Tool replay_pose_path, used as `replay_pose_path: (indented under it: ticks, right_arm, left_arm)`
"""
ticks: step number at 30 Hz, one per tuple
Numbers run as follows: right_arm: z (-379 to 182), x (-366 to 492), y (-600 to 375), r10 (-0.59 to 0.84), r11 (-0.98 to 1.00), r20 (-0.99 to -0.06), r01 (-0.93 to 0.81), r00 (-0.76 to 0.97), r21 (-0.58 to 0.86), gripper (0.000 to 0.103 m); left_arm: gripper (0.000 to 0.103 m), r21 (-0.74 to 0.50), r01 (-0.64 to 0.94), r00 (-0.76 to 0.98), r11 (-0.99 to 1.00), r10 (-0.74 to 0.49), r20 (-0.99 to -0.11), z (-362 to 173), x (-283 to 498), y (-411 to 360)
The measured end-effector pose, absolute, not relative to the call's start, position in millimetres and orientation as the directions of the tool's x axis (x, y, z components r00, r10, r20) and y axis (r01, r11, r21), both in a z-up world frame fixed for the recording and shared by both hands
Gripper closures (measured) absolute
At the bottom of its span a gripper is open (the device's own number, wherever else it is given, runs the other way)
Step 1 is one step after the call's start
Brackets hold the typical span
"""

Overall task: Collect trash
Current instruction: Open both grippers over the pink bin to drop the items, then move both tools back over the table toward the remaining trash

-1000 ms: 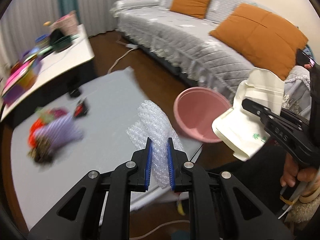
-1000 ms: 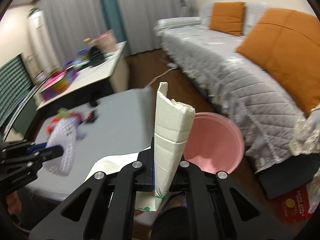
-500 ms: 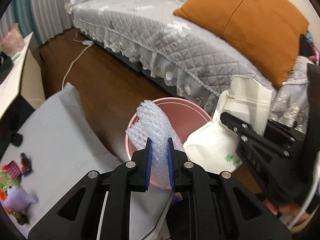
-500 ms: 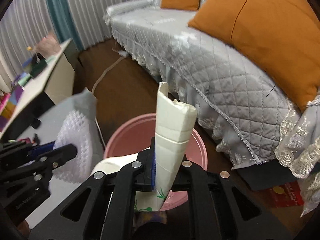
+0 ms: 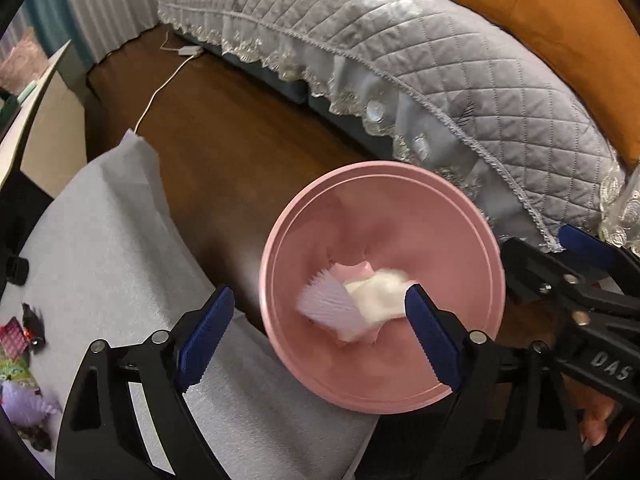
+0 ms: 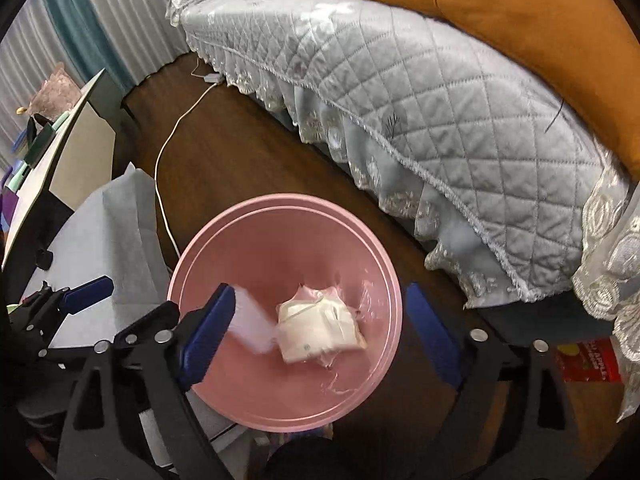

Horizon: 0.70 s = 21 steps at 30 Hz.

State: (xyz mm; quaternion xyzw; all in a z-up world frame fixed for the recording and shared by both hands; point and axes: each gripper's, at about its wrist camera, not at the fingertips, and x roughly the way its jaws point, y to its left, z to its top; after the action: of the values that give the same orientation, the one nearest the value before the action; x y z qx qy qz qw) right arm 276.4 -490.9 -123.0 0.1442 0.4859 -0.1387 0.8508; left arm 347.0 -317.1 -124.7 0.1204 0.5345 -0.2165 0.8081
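Both the left gripper and right gripper are spread wide, holding nothing. Ahead between their fingers, bubble wrap and white bag are seen inside the pink bin.

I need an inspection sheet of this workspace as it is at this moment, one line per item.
Surface: table under a grey cloth; dark wooden floor beside it.
Job's things: pink bin on the floor; white paper bag and bubble wrap inside it, blurred.
Clutter: colourful wrappers at the table's left edge.
Grippers: left gripper open, holds nothing; right gripper open, holds nothing; both above the bin.
Cables: white cable across the floor to a white plug block.
Surroundings: sofa with grey quilted cover, orange cushion, side table, curtains.
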Motion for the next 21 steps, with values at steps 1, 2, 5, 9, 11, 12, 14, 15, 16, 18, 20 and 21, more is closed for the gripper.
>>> replay_pose_path:
  ticks: [1,2,5,9,11,12,14,15,16,18,20,21]
  right_arm:
    - [-121.7,275.7,-490.6,-0.092,0.92,-0.864,0.374,0.496,0.117,0.016]
    - [-120.7,275.3,-490.1,-0.089,0.92,-0.861,0.372,0.501,0.121,0.014]
    - [-114.2,275.1,-485.3,-0.081,0.926,-0.845,0.354,0.528,0.132,0.012]
    - [-97.4,269.3,-478.0,-0.067,0.932,-0.795,0.323,0.602,0.166,0.009]
    - [-84.5,262.7,-472.8,-0.065,0.935,-0.754,0.303,0.653,0.181,0.007]
    - [-79.2,259.3,-470.0,-0.065,0.937,-0.739,0.297,0.67,0.186,0.005]
    - [-66.1,247.5,-460.1,-0.057,0.937,-0.716,0.285,0.695,0.203,0.005]
    - [-59.9,240.9,-454.2,-0.047,0.938,-0.706,0.275,0.706,0.212,0.005]
    - [-52.4,232.8,-445.8,-0.039,0.941,-0.693,0.261,0.719,0.217,0.005]
    - [-36.9,215.8,-426.2,-0.018,0.952,-0.658,0.215,0.753,0.22,0.005]
    - [-20.7,191.0,-399.3,0.021,0.964,-0.606,0.145,0.795,0.224,0.005]
    - [-15.1,180.5,-387.1,0.036,0.967,-0.59,0.121,0.807,0.225,0.005]
  left_arm:
    - [0.018,-0.039,0.472,0.336,0.881,-0.221,-0.916,-125.0,347.7,-314.4]
    - [0.018,-0.042,0.463,0.337,0.885,-0.22,-0.915,-124.8,347.9,-311.2]
    - [0.018,-0.048,0.441,0.348,0.896,-0.22,-0.911,-119.9,345.6,-301.5]
    - [0.018,-0.067,0.405,0.389,0.912,-0.238,-0.89,-98.5,332.6,-279.1]
    - [0.018,-0.081,0.387,0.413,0.918,-0.252,-0.875,-85.2,324.5,-266.2]
    - [0.018,-0.087,0.376,0.43,0.922,-0.257,-0.865,-76.3,318.2,-257.3]
    - [0.018,-0.09,0.36,0.471,0.929,-0.264,-0.842,-58.1,303.4,-238.7]
    - [0.018,-0.09,0.354,0.494,0.931,-0.268,-0.827,-49.8,295.0,-229.4]
    - [0.018,-0.094,0.351,0.514,0.932,-0.276,-0.812,-42.3,286.5,-219.7]
    - [0.018,-0.117,0.344,0.544,0.931,-0.3,-0.784,-26.4,267.4,-195.1]
    - [0.018,-0.138,0.319,0.566,0.938,-0.305,-0.766,-14.7,246.4,-166.2]
    - [0.017,-0.136,0.301,0.578,0.944,-0.293,-0.762,-10.4,235.8,-153.0]
